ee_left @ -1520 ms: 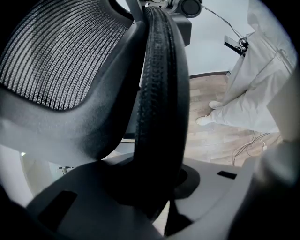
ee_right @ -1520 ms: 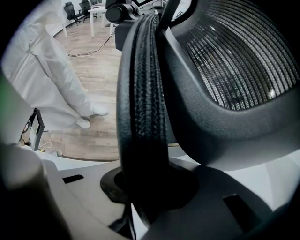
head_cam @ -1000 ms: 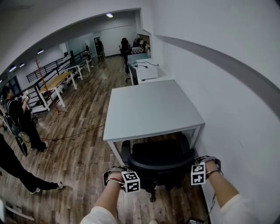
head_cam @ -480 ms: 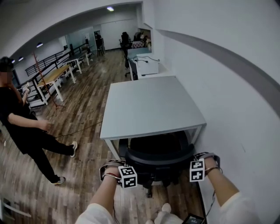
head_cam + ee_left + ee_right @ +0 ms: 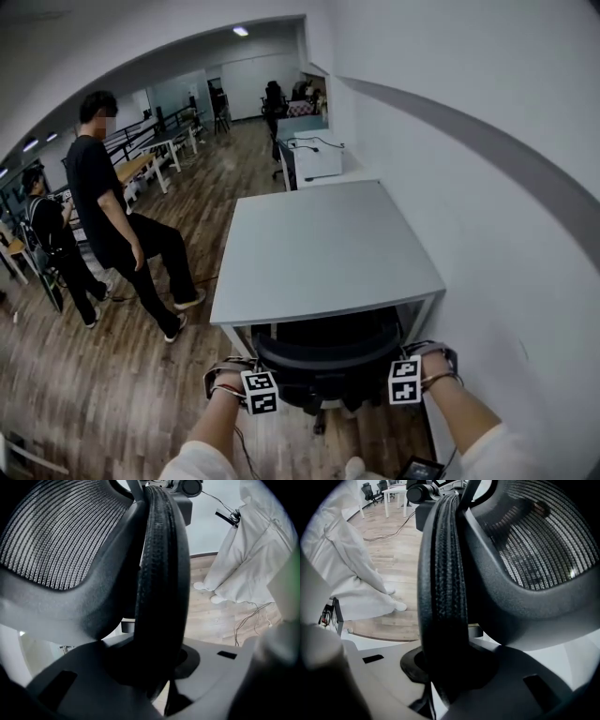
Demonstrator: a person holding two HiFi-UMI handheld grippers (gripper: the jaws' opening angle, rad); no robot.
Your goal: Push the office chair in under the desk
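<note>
The black office chair (image 5: 326, 358) stands at the near edge of the white desk (image 5: 323, 244), its seat mostly hidden under the top. My left gripper (image 5: 266, 364) is shut on the left side of the chair's backrest rim (image 5: 159, 588). My right gripper (image 5: 397, 356) is shut on the right side of that rim (image 5: 443, 573). In the left gripper view the padded rim fills the gap of the left gripper (image 5: 154, 667), with mesh (image 5: 61, 531) beside it. The right gripper view shows the same for the right gripper (image 5: 450, 667).
A white wall (image 5: 487, 234) runs close along the desk's right side. A person in black (image 5: 117, 225) walks on the wood floor left of the desk, another person (image 5: 52, 244) behind. More desks (image 5: 314, 150) and chairs stand farther back. My own trouser legs (image 5: 243, 559) are behind the chair.
The chair has rolled forward, so more of its seat is under the desk, and both grippers went with it. The person in black has walked across the floor at the left.
</note>
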